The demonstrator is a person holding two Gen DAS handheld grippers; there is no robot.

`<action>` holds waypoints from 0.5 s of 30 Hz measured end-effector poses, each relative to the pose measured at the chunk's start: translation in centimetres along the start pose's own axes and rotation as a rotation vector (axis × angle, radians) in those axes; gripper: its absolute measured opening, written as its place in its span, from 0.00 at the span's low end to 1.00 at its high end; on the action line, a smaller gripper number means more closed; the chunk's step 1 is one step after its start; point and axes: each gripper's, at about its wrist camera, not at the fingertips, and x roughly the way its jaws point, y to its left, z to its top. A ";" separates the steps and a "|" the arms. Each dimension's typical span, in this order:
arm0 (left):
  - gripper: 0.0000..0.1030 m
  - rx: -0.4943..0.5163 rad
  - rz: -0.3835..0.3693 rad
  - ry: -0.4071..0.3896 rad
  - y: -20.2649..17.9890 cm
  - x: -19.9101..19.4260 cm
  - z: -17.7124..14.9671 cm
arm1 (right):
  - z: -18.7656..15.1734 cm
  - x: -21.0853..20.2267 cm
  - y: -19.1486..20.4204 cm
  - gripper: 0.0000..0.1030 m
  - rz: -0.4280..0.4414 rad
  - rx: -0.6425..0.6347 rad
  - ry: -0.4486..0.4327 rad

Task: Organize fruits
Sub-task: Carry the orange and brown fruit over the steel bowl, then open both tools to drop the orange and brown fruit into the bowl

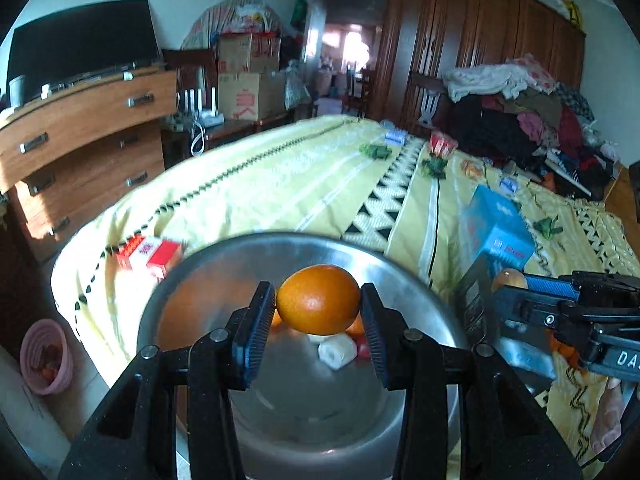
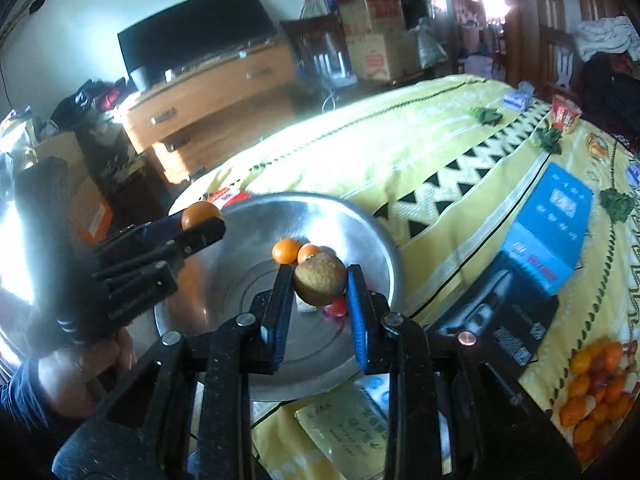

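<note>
Left claw pinches a round orange fruit above the wide steel basin, where a few fruits already lie. From the right wrist, the right claw pinches a brownish round fruit over the basin; many small orange fruits wait at four o'clock, so I judge the sorting well short of finished.

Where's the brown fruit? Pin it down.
The brown fruit is clamped in the right tool, held above the near part of the metal bowl, just in front of two oranges lying in it.
</note>
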 end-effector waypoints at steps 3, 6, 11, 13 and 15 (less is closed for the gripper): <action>0.43 0.003 -0.003 0.055 0.0 1.2 -1.5 | -0.8 1.8 1.0 0.26 -0.004 -0.017 0.053; 0.43 0.007 0.000 0.091 0.2 2.1 -2.4 | -1.6 3.3 1.6 0.26 -0.006 -0.023 0.099; 0.44 0.013 0.006 0.137 0.7 3.0 -3.1 | -2.4 4.9 1.9 0.26 -0.011 -0.025 0.155; 0.44 0.014 0.007 0.148 0.8 3.2 -3.3 | -2.6 5.4 1.9 0.26 -0.014 -0.022 0.170; 0.44 0.014 0.006 0.156 0.9 3.4 -3.5 | -2.7 5.8 1.9 0.26 -0.017 -0.020 0.179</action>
